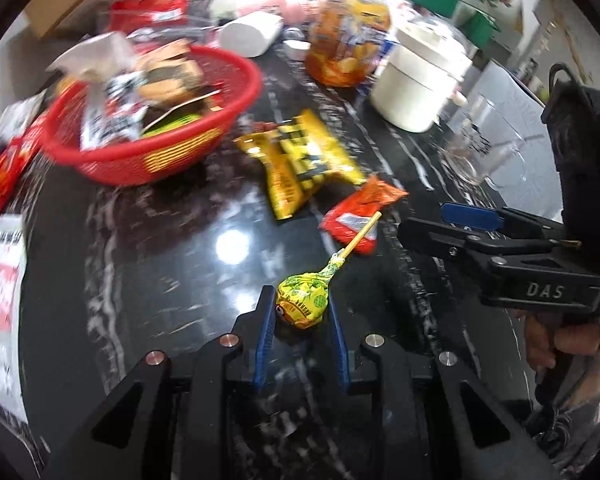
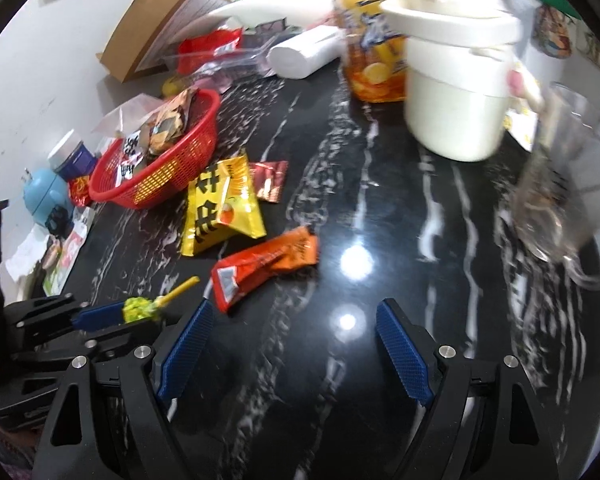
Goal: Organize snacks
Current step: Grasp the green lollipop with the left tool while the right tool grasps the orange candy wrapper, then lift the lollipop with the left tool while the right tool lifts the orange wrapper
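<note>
My left gripper [image 1: 302, 306] is shut on a lollipop [image 1: 306, 304] in a yellow-green wrapper; its stick points up and right, and the blue pads press on the candy head from both sides. In the right wrist view the same lollipop [image 2: 140, 307] shows at the lower left in the left gripper [image 2: 116, 314]. My right gripper [image 2: 294, 326] stands open over bare black marble, nothing between its fingers; it also shows at the right as the right gripper [image 1: 436, 220]. An orange packet [image 2: 268, 266], yellow packets [image 2: 222, 208] and a red basket [image 2: 160, 164] of snacks lie beyond.
A white lidded pot [image 2: 456, 92], a jar of orange fruit [image 2: 374, 48], a clear glass cup [image 2: 564, 196] and a white roll [image 2: 300, 56] stand at the back and right. A cardboard box [image 2: 160, 20] leans on the wall. More packets and a blue jar [image 2: 46, 192] crowd the left edge.
</note>
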A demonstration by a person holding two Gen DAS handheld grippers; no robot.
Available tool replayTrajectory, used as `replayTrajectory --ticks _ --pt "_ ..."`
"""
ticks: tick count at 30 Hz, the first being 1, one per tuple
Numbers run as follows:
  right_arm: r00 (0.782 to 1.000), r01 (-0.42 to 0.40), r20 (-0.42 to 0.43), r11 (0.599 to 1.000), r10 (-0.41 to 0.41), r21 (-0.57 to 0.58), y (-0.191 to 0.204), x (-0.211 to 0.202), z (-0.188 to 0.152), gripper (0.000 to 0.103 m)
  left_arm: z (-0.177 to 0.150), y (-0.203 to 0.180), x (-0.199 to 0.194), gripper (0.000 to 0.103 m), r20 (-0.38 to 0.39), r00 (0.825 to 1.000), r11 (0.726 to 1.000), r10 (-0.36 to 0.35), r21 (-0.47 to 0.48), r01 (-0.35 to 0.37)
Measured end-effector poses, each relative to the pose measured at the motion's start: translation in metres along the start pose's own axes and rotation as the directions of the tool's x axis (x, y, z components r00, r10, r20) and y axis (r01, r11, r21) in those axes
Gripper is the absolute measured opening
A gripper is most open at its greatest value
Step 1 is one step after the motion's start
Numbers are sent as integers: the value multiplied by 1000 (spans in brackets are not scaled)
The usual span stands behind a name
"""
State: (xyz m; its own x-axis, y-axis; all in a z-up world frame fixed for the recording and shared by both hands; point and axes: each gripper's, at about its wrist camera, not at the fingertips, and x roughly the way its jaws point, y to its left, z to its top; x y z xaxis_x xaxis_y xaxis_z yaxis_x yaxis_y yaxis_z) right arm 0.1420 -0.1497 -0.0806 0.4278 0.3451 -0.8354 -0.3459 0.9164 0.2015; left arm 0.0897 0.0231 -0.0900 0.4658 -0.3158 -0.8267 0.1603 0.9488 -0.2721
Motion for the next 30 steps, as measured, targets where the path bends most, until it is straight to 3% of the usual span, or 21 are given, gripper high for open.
replayTrajectory --ticks 8,13,15,18,20,22,30 --pt "998 -59 -30 997 57 -48 24 24 12 84 -5 32 -6 25 11 1000 996 18 -90 -17" --pt "999 -40 -23 998 38 -57 30 38 22 81 -6 41 -8 25 18 1000 993 16 -113 -14" --pt "1000 -13 -20 997 11 -75 33 41 24 76 -6 43 -9 25 19 1000 993 15 -116 -12" --pt "1000 24 -8 994 -25 -110 39 42 24 58 -8 45 -10 25 20 1000 993 11 -119 -9" --pt "997 83 8 985 -83 -153 43 41 20 30 -9 45 -12 25 19 1000 992 9 -122 -7" --pt "995 103 12 978 -103 -179 43 39 17 27 -9 43 -11 25 17 1000 992 9 -122 -7" --pt "999 48 0 986 -49 -162 38 21 1 16 -11 33 -11 25 11 1000 993 -5 -114 6"
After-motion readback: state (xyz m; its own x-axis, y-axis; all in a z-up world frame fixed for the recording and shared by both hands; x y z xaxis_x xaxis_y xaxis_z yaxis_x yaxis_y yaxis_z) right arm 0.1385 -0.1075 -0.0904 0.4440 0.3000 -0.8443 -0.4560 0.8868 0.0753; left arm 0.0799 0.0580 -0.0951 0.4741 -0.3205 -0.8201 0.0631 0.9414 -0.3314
